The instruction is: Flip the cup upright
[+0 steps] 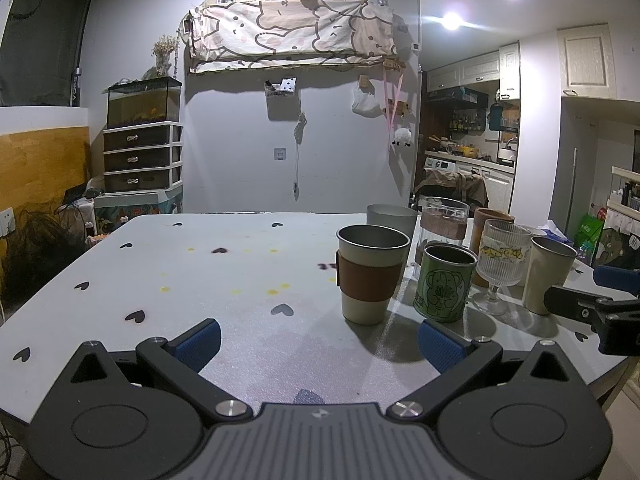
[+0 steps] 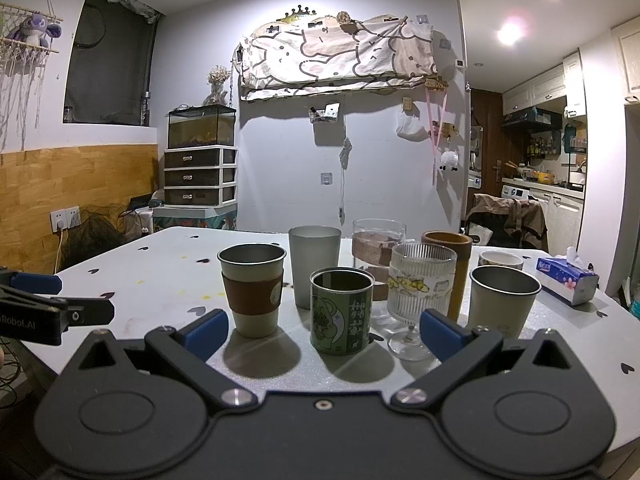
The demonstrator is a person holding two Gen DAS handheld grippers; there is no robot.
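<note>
Several cups stand upright in a group on the white table [image 1: 224, 280]. A cream cup with a brown sleeve [image 1: 370, 276] [image 2: 253, 290] is nearest the left. A green tin cup [image 1: 444, 282] [image 2: 341, 311] stands beside it, then a ribbed stemmed glass [image 1: 502, 264] [image 2: 418, 296] and a plain cream metal cup [image 1: 548, 276] [image 2: 502, 300]. My left gripper [image 1: 318, 342] is open and empty, low over the table, left of the cups. My right gripper [image 2: 324, 330] is open and empty, just in front of the green tin cup.
Behind stand a grey tumbler [image 2: 314, 264], a clear jar [image 2: 378, 250], a brown cylinder cup [image 2: 450, 268] and a white mug [image 2: 500, 260]. A tissue box [image 2: 568, 280] lies at the table's right. Each gripper shows at the other view's edge [image 1: 592, 304] [image 2: 52, 312].
</note>
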